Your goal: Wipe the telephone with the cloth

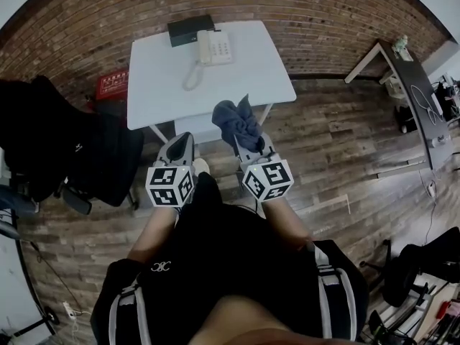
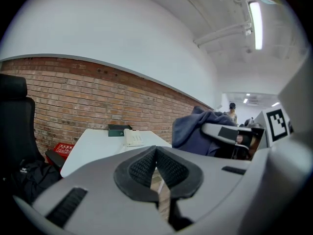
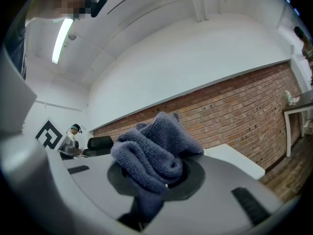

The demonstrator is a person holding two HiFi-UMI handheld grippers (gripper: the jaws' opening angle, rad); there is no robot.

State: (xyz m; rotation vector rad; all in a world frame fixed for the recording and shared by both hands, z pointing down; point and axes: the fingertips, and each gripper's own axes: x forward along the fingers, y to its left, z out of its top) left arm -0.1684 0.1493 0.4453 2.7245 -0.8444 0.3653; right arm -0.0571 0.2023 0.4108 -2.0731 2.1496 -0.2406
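Jaws first: your L gripper (image 2: 156, 169) has its pads pressed together w/ nothing btw them. Your R gripper (image 3: 164, 177) is pinching the cloth (image 3: 154, 151), a dark blue-grey rag bunched up over the jaw tips, w/ a tail hanging below the pads.

You're holding both grippers side by side in front of your body, above the wood floor (image 1: 338, 142). Both are short of the table (image 1: 237, 85) and neither touches it. In head view the cloth sticks out ahead of the R gripper and overlaps the table's near edge.

The telephone (image 1: 215, 47) is white and sits at the far side of the white table, close to the brick wall (image 1: 302, 13) and well apart from both grippers. What looks like its handset (image 1: 192, 76) lies on the tabletop, to the left of the base and nearer you, w/ a cord running back to the base. A black box (image 1: 190, 29) sits just beside the telephone, on its far-left side.

On the floor left of the table there's a red crate (image 1: 111, 85) by the wall, and a black chair (image 1: 65, 142) w/ dark clothing on it. Off to the right stands a dark desk (image 1: 413, 77) w/ small items on top, too small to make out.
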